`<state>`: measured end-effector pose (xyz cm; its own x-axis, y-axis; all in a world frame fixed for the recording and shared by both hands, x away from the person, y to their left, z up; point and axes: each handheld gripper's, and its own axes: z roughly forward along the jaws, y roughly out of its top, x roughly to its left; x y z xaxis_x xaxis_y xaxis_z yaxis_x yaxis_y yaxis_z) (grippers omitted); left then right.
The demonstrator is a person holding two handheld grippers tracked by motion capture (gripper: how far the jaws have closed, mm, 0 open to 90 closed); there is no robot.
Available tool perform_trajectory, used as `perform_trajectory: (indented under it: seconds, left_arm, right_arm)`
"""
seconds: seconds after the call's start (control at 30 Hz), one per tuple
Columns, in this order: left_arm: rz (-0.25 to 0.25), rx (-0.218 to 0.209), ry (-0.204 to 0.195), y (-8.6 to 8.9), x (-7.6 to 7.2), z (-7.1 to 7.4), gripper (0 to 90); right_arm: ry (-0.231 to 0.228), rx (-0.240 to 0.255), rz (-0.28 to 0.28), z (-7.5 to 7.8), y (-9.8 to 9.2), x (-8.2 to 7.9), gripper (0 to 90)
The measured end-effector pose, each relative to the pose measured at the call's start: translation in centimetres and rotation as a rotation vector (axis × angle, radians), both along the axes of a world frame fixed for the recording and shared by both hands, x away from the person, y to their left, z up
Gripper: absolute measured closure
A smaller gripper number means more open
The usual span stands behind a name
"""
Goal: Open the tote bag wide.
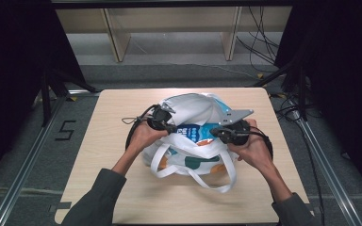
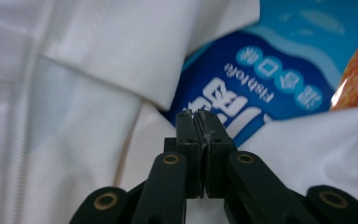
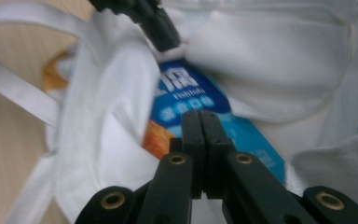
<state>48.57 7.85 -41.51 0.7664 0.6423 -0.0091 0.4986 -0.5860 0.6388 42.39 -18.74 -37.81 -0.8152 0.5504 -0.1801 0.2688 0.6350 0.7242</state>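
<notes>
With both my left gripper (image 1: 169,126) and right gripper (image 1: 217,133) pressed together empty, I feared the blue packet (image 1: 195,132) might snag the tote bag (image 1: 193,155) mouth.

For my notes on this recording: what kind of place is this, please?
Probably a lab or recording studio, not a home. A small wooden table stands between metal floor rails with black curtains at the sides, and loose cables lie on the floor behind it.

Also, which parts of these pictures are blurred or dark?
High view: dark at both sides, table evenly lit. Left gripper view: white bag soft, blue packet print readable. Right gripper view: bag handle and packet blurred, jaws sharp.
</notes>
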Motion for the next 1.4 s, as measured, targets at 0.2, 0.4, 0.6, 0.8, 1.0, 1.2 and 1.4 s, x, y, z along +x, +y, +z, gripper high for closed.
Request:
perform_trajectory:
  seconds: [0.2,0.4,0.6,0.8,1.0,1.2,1.4]
  left_arm:
    - [-0.124,0.052,0.053,0.7,-2.2,-0.6,89.4]
    - [-0.165,0.064,0.107,1.1,-3.9,-1.5,89.7]
    - [-0.177,0.045,0.069,1.8,-5.0,-2.0,89.7]
    - [-0.129,-0.050,-0.007,2.4,-3.9,0.4,85.1]
    - [-0.027,-0.204,-0.136,2.9,-2.0,3.3,86.3]
    - [0.102,-0.227,-0.219,4.5,-0.2,3.2,86.9]
    - [0.125,-0.173,-0.169,5.6,0.4,-0.8,89.2]
  right_arm:
    - [0.057,-0.129,-0.107,-1.9,-1.7,2.4,90.0]
    - [0.111,-0.136,-0.146,-3.2,-3.4,4.7,90.0]
    - [0.116,-0.070,-0.171,-5.2,-3.9,6.9,90.0]
    - [0.069,0.082,-0.115,-2.9,-4.6,5.5,90.0]
    - [-0.113,0.257,-0.072,0.0,-5.9,5.1,90.0]
    - [-0.194,0.348,-0.209,0.4,-8.3,7.0,90.0]
    - [-0.101,0.237,-0.266,-4.6,-8.9,9.2,90.0]
